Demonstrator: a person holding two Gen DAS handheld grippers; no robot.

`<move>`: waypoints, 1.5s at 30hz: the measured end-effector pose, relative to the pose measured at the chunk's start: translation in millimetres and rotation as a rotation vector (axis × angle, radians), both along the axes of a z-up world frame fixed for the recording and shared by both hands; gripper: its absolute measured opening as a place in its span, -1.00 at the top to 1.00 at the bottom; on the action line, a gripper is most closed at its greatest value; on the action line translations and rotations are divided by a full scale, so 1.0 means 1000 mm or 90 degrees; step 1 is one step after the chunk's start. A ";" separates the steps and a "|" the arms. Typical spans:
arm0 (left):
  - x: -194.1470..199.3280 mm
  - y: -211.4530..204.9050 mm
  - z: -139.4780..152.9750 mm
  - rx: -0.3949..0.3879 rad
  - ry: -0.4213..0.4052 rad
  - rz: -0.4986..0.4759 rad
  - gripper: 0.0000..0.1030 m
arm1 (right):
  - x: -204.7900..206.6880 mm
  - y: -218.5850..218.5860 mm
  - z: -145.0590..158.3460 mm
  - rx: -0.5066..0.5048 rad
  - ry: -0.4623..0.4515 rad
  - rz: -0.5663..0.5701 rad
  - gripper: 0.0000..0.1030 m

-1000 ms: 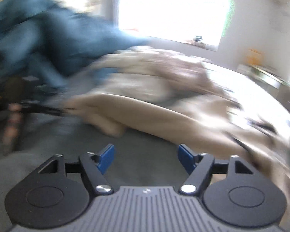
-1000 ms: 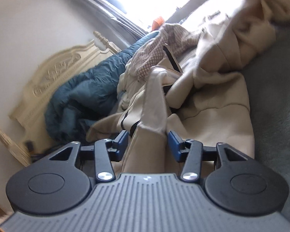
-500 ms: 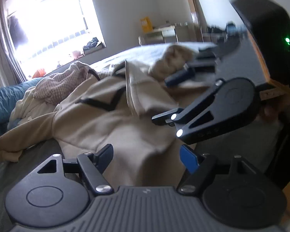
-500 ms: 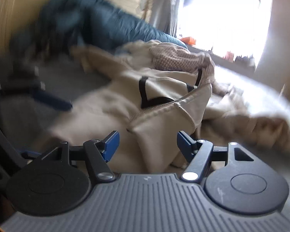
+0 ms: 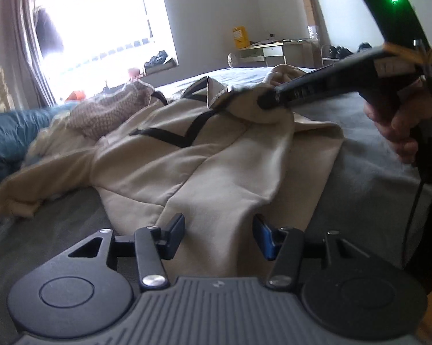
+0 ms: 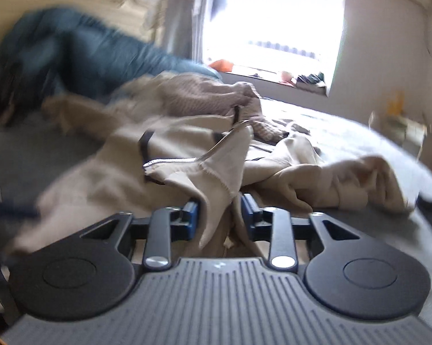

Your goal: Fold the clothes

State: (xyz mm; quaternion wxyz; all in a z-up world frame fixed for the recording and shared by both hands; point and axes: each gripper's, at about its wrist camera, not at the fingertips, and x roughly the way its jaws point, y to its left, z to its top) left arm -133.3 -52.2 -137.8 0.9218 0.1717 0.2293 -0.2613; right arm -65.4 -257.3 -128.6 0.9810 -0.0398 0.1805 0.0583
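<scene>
On a grey bed [image 5: 368, 178], the left gripper [image 5: 218, 234] is closing, its jaws still half apart either side of the beige jacket's [image 5: 164, 169] lower hem, not yet pinching. The right gripper [image 6: 219, 215] is closing to a narrow gap with a fold of the jacket's zipper edge between its jaws. The jacket sprawls crumpled across the middle of the bed, a knitted garment [image 5: 106, 112] beyond it and a blue quilt [image 5: 9, 132] toward the headboard. The thin fold looks likely to slip free if lifted, and the left may grab several layers.
</scene>
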 end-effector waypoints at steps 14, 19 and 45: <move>0.014 -0.004 0.016 -0.113 -0.014 0.044 -0.15 | 0.020 0.032 0.073 0.156 -0.059 0.090 0.96; 0.015 0.036 0.035 -0.192 -0.044 0.129 0.34 | 0.037 0.065 0.102 0.165 -0.063 0.153 0.96; -0.048 0.147 -0.033 -0.154 0.054 0.282 0.42 | -0.058 0.058 -0.035 0.507 0.191 0.094 0.96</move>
